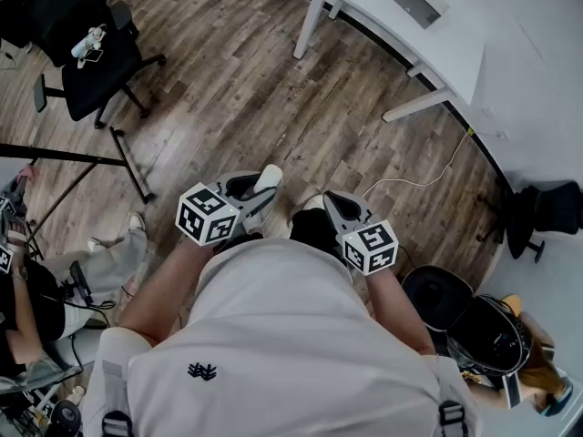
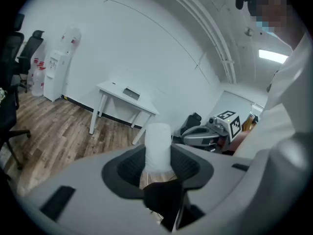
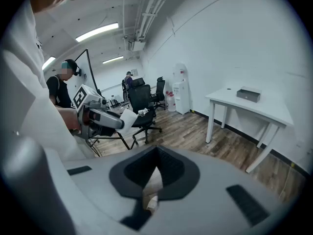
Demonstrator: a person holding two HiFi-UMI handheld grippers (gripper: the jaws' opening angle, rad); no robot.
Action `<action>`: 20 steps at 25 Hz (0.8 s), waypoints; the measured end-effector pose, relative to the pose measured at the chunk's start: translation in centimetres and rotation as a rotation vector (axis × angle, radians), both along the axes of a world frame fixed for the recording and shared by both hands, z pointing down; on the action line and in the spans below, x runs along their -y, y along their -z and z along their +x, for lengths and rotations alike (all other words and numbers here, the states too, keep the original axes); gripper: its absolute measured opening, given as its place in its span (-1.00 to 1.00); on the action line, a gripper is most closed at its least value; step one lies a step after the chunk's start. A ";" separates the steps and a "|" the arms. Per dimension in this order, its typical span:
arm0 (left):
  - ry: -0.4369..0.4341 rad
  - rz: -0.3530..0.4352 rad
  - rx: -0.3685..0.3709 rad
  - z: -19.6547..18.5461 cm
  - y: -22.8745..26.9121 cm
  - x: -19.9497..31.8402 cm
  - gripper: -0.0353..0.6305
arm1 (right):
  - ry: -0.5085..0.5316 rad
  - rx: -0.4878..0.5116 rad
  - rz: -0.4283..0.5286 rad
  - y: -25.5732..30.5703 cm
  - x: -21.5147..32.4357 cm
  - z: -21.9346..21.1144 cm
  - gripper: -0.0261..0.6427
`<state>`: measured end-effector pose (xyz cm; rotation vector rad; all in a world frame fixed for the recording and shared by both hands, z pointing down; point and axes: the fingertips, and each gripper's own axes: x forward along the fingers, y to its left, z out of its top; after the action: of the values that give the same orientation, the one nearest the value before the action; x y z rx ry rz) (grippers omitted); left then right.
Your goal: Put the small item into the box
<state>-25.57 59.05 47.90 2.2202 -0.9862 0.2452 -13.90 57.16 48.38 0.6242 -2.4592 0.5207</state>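
Note:
My left gripper is shut on a small white cylindrical item, held close to the person's waist above the wood floor. In the left gripper view the white item stands upright between the two dark pads. My right gripper hangs beside it, shut and holding nothing; in its own view the right gripper's jaw tips meet. A flat grey box lies on the white table at the far right, well away from both grippers. The box also shows in the right gripper view.
A black office chair and a black stand's legs are at the left. A seated person is at the lower left. A white cable runs across the floor, and dark gear lies at the lower right. A water dispenser stands by the wall.

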 end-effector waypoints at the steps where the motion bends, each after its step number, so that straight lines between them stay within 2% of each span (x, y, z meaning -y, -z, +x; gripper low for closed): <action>1: -0.003 -0.006 0.000 -0.4 -0.2 0.3 -0.41 | -0.006 0.003 -0.003 -0.1 0.1 -0.2 -0.90; 6: -0.027 -0.016 -0.001 -0.4 -0.9 2.5 -0.41 | -0.029 -0.005 -0.013 -0.4 1.5 0.1 -0.91; 11: -0.085 0.006 0.042 1.5 -0.4 6.6 -0.41 | -0.056 0.000 -0.015 -0.8 5.0 0.9 -0.91; 20: -0.102 0.004 0.132 1.7 1.2 15.4 -0.41 | -0.040 0.108 -0.016 -0.2 14.8 -0.1 -0.90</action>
<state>-23.82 43.67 46.74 2.2849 -0.9441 0.4413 -13.95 42.33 48.59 0.6551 -2.5456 0.6033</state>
